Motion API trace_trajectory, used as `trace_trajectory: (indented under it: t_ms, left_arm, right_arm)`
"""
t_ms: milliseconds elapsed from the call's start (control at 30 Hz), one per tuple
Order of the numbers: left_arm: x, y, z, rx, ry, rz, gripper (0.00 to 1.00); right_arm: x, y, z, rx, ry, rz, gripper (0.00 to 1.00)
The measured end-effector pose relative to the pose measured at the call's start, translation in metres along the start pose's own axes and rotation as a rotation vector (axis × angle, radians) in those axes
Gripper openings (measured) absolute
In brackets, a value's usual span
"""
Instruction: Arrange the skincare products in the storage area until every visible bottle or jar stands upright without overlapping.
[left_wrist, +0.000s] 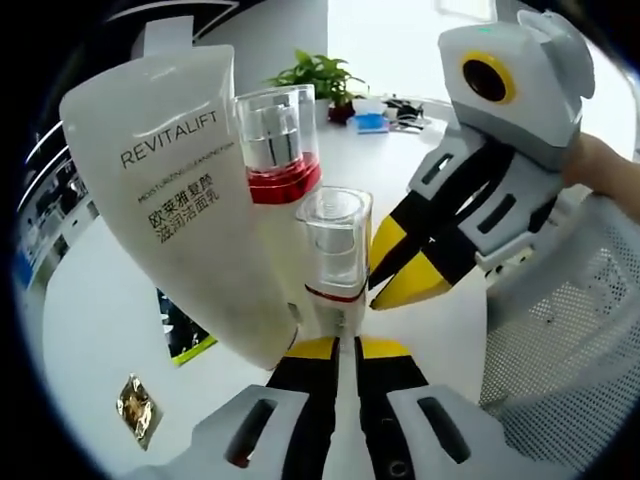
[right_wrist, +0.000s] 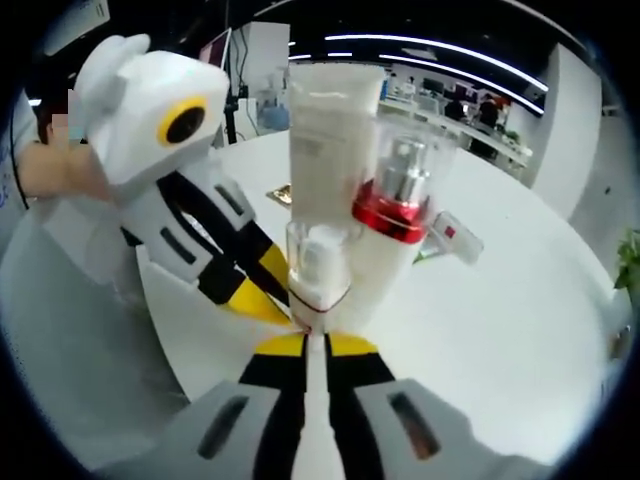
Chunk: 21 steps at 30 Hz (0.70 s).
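Round white table. Potted green plant at its far edge, backlit by bright window light. Dark ceiling with linear strip lights; office desks behind.

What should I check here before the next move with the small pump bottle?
1. Left gripper at the small pump bottle: jaws sit closed at its base; firmness of grip cannot tell.
2. Right gripper at the same bottle: jaws meet at its base; ok.
3. Small bottle upright: roughly upright in both views; ok.
4. Spacing: the tube and the red-banded bottle crowd it; touching cannot tell.
5. Tube upright: leans in the left gripper view; not ok.
6. Mesh basket free for placing: inside cannot tell.
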<state>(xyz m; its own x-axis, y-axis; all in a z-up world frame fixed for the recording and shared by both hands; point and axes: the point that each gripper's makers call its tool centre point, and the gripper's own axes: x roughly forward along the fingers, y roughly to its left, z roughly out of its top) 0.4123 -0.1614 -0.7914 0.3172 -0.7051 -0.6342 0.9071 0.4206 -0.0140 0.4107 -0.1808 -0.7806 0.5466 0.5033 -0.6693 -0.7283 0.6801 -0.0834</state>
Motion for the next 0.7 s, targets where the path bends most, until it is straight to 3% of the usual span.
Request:
trace_trajectory:
  t_ms: [700]
  left_arm:
    - [-0.0003, -0.0002, -0.0029, 0.006, 0.01, 0.002, 0.02]
  right_arm:
    - [-0.0031, -0.0032, 0.0015, 0.001, -0.006, -0.017, 0.07]
